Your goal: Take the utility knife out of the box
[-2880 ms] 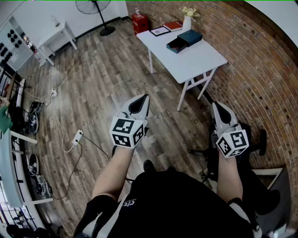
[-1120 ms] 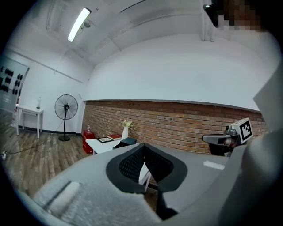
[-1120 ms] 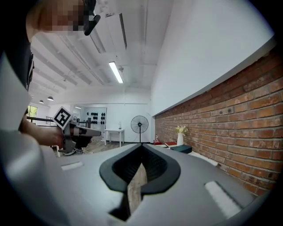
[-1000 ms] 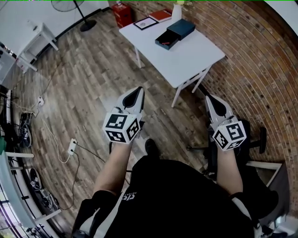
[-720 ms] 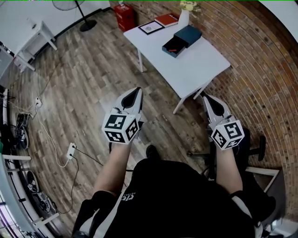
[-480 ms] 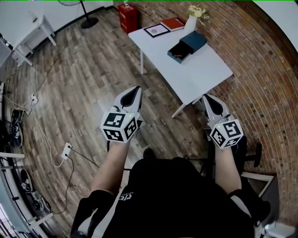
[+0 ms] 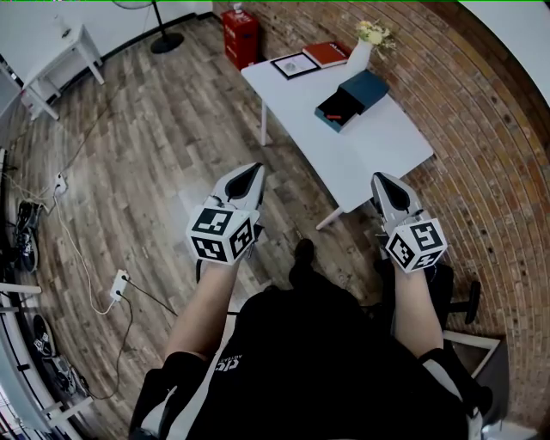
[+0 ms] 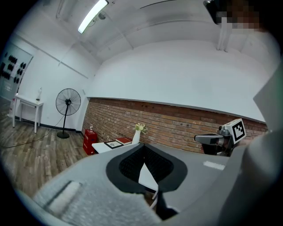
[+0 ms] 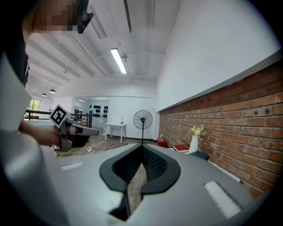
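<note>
On the white table (image 7: pixel 378 146) stands a dark blue box: its open tray (image 7: pixel 340 106) holds a small red thing, probably the utility knife (image 7: pixel 335 113), and the lid (image 7: pixel 367 87) lies against the tray's far side. My left gripper (image 7: pixel 256 170) hangs over the wooden floor, left of the table's near corner, shut and empty. By the table's near edge, my right gripper (image 7: pixel 379 178) is also shut and empty, well short of the box. In the right gripper view the box (image 9: pixel 200 154) shows beside the vase (image 9: pixel 193 143).
A framed picture (image 7: pixel 295 64), a red book (image 7: pixel 325 53) and a vase of flowers (image 7: pixel 361 51) stand at the table's far end. The brick wall (image 7: pixel 490 172) runs along the right. On the floor are a red box (image 7: pixel 242 26), a fan stand (image 7: pixel 168 39) and cables with a power strip (image 7: pixel 119 284).
The person has walked toward the table. Both grippers, still shut, have come level with its near corner, and the box now lies nearer to them.
</note>
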Demonstrator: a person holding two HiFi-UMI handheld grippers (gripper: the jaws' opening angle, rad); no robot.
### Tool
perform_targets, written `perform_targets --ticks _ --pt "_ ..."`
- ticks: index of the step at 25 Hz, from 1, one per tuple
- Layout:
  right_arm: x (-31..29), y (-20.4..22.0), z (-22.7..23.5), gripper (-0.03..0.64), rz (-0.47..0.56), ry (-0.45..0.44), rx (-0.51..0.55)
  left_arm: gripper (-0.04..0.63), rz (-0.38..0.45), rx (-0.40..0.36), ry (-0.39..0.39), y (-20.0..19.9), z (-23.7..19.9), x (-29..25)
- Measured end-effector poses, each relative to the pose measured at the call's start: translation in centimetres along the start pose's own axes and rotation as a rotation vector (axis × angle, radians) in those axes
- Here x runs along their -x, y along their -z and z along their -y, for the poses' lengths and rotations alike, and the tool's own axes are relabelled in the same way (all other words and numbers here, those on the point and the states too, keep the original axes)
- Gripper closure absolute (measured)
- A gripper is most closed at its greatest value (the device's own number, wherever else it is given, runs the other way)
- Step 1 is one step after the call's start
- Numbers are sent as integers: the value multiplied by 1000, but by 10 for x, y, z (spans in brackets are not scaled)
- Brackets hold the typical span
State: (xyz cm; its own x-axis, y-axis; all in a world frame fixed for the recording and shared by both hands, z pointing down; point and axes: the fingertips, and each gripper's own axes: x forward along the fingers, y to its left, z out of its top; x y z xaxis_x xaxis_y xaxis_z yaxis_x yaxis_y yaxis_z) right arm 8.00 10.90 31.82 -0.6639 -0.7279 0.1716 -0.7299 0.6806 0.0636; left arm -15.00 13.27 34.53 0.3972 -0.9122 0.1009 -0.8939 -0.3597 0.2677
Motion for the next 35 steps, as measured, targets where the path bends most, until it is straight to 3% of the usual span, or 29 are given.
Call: perform_targets --ticks 8,15,22,35 --pt "-52 20 66 615 17 4 -68 589 -53 -28 -8 3 -18 -73" --pt "-118 33 149 615 3 -21 -99 589 -88 -42 -18 -10 -30 -178" --pt "-168 40 240 615 -4 -31 -90 589 -89 -128 -45 -35 -26 -271" --pt "-243 88 256 604 -190 -103 -41 589 -141 -72 1 -22 -62 -350"
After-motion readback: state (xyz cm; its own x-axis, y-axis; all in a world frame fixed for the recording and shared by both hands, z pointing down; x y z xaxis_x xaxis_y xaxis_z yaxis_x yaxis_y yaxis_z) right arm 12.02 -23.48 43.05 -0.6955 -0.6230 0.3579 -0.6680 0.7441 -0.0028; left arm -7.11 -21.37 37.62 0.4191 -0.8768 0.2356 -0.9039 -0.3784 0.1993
